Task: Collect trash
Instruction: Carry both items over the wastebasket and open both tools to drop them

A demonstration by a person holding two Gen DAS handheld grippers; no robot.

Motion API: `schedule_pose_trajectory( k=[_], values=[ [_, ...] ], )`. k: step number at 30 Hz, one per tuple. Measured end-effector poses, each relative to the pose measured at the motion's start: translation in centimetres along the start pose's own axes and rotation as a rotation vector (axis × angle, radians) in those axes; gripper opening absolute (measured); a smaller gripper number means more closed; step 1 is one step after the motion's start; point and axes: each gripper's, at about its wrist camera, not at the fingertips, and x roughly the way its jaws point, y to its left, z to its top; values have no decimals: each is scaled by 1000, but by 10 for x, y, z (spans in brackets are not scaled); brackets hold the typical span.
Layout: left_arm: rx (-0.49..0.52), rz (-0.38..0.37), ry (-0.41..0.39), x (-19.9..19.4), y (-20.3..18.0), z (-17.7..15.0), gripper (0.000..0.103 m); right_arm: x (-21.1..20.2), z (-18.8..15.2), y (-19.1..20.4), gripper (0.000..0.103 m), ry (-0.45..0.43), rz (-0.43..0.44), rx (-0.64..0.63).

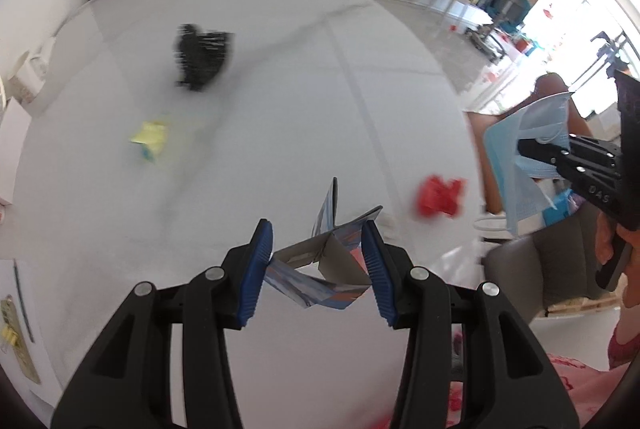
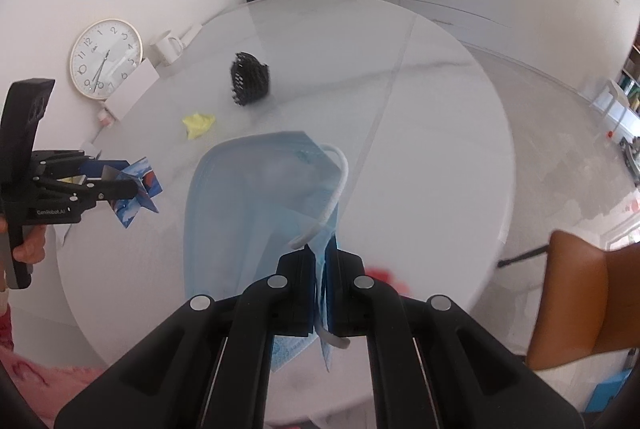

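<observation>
Trash was already in both tools above the round white table. On the left, the left gripper had its blue pads clamped on a flattened, folded carton printed in blue and orange, held clear of the tabletop. Further right, the right gripper was squeezed fully together on one edge of a blue face mask, which hung loose with its white ear loop dangling. Three pieces lay uncollected: a yellow scrap, a black crumpled piece beyond it, and a red wrapper nearest the right edge. The mask looked the riskier hold: pinched by a thin margin, it could slip free if swung, and its loop might snag. The carton, gripped across springy folds, could twist out.
</observation>
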Motion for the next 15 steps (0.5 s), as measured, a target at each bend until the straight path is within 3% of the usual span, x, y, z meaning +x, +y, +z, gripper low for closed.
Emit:
schedule_pose_trajectory(
  k=[8,15],
  values=[
    [81,-133,71,27,-155,-29,45,-63,-89,-86,5,22,-54,93],
    [140,-174,153,79,-253,-52,45,-85,-144,-137,5,83,-51,94]
  ],
)
